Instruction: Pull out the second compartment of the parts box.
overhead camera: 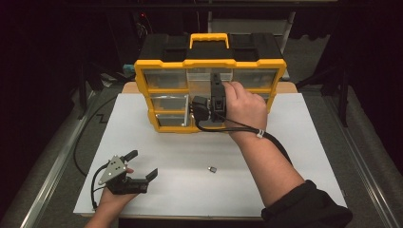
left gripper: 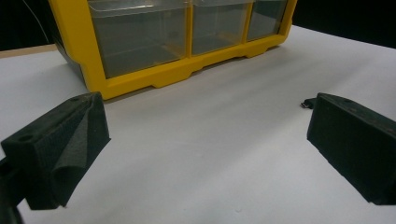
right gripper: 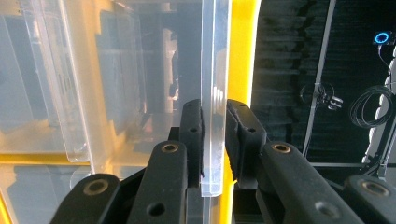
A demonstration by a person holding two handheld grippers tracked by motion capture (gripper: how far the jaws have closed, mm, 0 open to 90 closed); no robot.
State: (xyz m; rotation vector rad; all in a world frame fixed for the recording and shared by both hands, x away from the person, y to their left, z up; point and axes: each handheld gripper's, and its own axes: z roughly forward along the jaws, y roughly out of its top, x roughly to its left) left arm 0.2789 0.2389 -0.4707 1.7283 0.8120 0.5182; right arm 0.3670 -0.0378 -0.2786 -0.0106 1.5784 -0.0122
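Observation:
A yellow organiser (overhead camera: pixel 140 80) with clear drawers stands upright at the back of the white board; its lower drawers face the left gripper view (left gripper: pixel 140 46). The top middle clear drawer (overhead camera: pixel 202 81) sticks out toward me. My right gripper (overhead camera: pixel 216 80) is shut on that drawer's clear wall (right gripper: pixel 215 70), one jaw on each side of the plastic edge. Near the board's front left corner my left gripper (overhead camera: pixel 142 164) lies low and open, nothing between its jaws (left gripper: pixel 208 119). A small metal part (overhead camera: pixel 212 169) lies on the board, seen beside the right-hand jaw (left gripper: pixel 306 103).
The white board (overhead camera: pixel 294 142) covers the table, with bare room in front of the organiser. A black cable (overhead camera: pixel 83 137) runs along the left side. The organiser's handle (overhead camera: pixel 209 38) is on top. Dark stands and cables fill the background (right gripper: pixel 369 107).

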